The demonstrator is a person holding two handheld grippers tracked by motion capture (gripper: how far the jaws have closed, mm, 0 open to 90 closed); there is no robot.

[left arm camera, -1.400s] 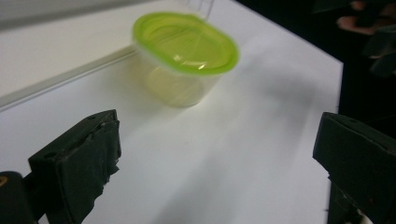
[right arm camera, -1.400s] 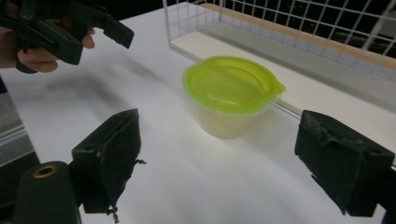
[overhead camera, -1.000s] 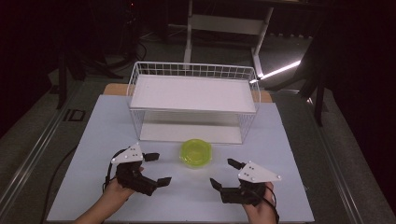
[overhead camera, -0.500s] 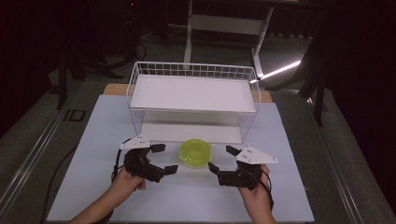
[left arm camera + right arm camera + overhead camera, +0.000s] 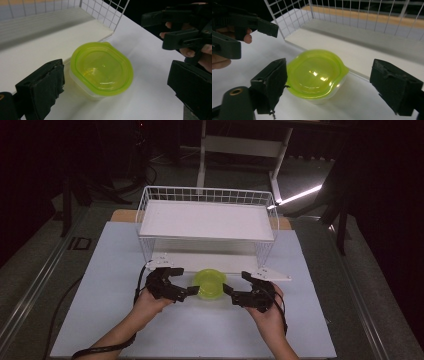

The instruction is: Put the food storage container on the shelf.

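In the high view, both forearms enter from the bottom edge and converge toward the lower centre of the frame. The left gripper [image 5: 180, 281] sits left of centre, held in a hand whose wrist angles up and to the right; its jaws stand apart, one near the tub's upper left and the other close against its lower left edge. The right gripper [image 5: 239, 284] sits right of centre, the hand beneath it angled up and to the left; its jaws also stand apart, both pointing toward the tub's right side. A grey three-cornered plate tops each gripper.

The green-lidded tub [image 5: 210, 284] rests on the white table [image 5: 325, 320] at lower centre, between the two grippers and just in front of the wire rack [image 5: 207, 220], which occupies the middle of the frame with a white shelf board inside.

In the left gripper view, the tub [image 5: 101, 70] lies at centre between the two black jaws, one at lower left, the other at lower right. The lower-left jaw is just beside the tub's wall; whether it touches cannot be told. The other gripper and its fingers [image 5: 190, 52] appear at upper right.

In the right gripper view, the tub [image 5: 317, 72] lies at centre. The left-hand jaw is at the lid's rim; the right-hand jaw stands well apart from it. The other gripper appears at upper left.
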